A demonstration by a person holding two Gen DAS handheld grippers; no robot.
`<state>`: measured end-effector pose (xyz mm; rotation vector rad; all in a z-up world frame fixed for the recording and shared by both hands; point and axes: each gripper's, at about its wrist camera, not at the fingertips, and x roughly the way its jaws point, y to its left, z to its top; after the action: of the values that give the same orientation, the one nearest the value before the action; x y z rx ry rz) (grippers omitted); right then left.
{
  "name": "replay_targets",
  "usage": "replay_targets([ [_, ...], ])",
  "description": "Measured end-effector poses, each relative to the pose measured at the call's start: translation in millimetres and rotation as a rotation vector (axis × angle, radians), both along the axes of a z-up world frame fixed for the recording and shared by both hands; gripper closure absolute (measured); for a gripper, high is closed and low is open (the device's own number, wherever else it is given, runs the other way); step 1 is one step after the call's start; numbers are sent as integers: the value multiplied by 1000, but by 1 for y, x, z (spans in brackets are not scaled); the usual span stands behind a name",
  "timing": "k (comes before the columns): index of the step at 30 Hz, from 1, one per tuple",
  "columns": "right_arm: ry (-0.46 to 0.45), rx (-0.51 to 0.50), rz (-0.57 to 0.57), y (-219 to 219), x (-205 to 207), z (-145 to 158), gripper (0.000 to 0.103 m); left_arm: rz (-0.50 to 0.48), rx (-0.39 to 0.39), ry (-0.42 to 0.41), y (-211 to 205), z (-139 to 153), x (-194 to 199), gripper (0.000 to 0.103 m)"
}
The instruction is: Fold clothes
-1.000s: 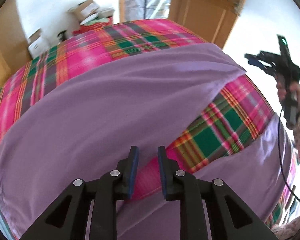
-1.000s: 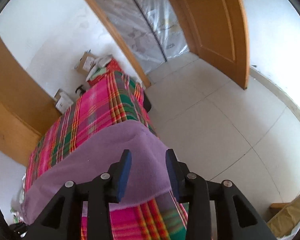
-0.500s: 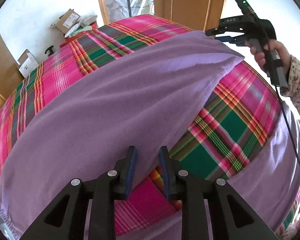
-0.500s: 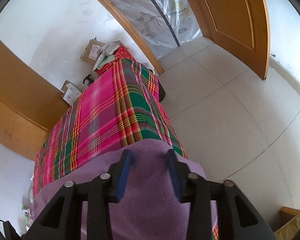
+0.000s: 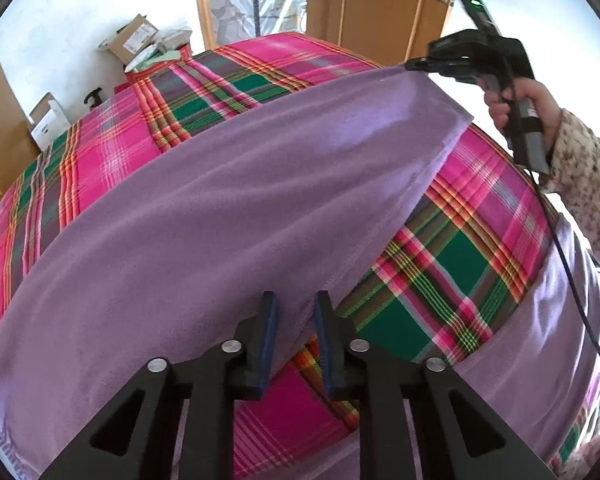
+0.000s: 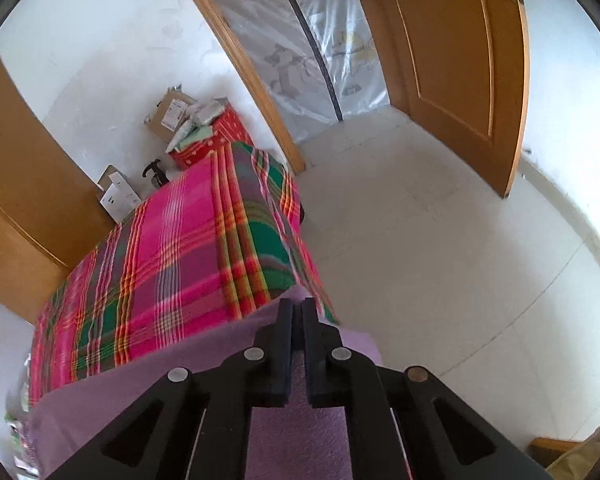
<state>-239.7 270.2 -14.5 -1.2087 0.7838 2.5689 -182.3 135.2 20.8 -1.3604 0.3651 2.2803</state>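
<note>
The right claw point(image 6: 297, 312) is clenched on the far corner of the purple cloth point(image 5: 228, 208), presumably to carry that end over for a fold. The left claw point(image 5: 293, 308) is released — its jaws stand apart over the cloth's hemmed edge, well placed to take the near end. The cloth lies across the plaid bed cover point(image 5: 452, 264), partly doubled over; its long axis runs from beside the left claw diagonally away, to the right claw's tips.
</note>
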Motion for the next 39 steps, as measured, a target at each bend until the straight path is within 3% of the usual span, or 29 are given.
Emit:
replay_targets([
  [5,16,-68,-50,21,31,4,81,1,11,-5,0,1,1,84],
  [7,23,-164,-64,30,52,0,67,2,15,-7,0,1,2,83],
  [9,29,-270,-77,38,71,-6,61,-3,6,1,3,1,2,82],
  [11,15,-319,-54,37,80,-13,58,-9,-6,10,8,1,1,82],
  [14,-10,-308,-25,29,81,-20,58,-18,-23,23,14,1,1,77],
  [17,-17,-329,-2,21,83,-27,59,-31,-52,37,21,1,1,77],
  [18,-16,-321,0,18,82,-27,66,-36,-65,41,23,1,1,77],
  [23,2,-234,-20,10,89,-19,76,-21,-61,34,25,0,-3,77],
  [25,7,-192,-24,7,90,-11,93,-50,-58,31,28,1,0,91],
  [26,9,-171,-26,6,90,-8,95,-74,-53,27,31,1,3,99],
  [29,6,-98,-14,-3,92,6,96,-96,-52,29,30,2,6,101],
  [35,59,-78,-11,-9,114,32,96,-119,31,-15,15,17,17,103],
  [39,29,-20,-36,-10,119,30,96,-129,77,-38,7,23,24,103],
])
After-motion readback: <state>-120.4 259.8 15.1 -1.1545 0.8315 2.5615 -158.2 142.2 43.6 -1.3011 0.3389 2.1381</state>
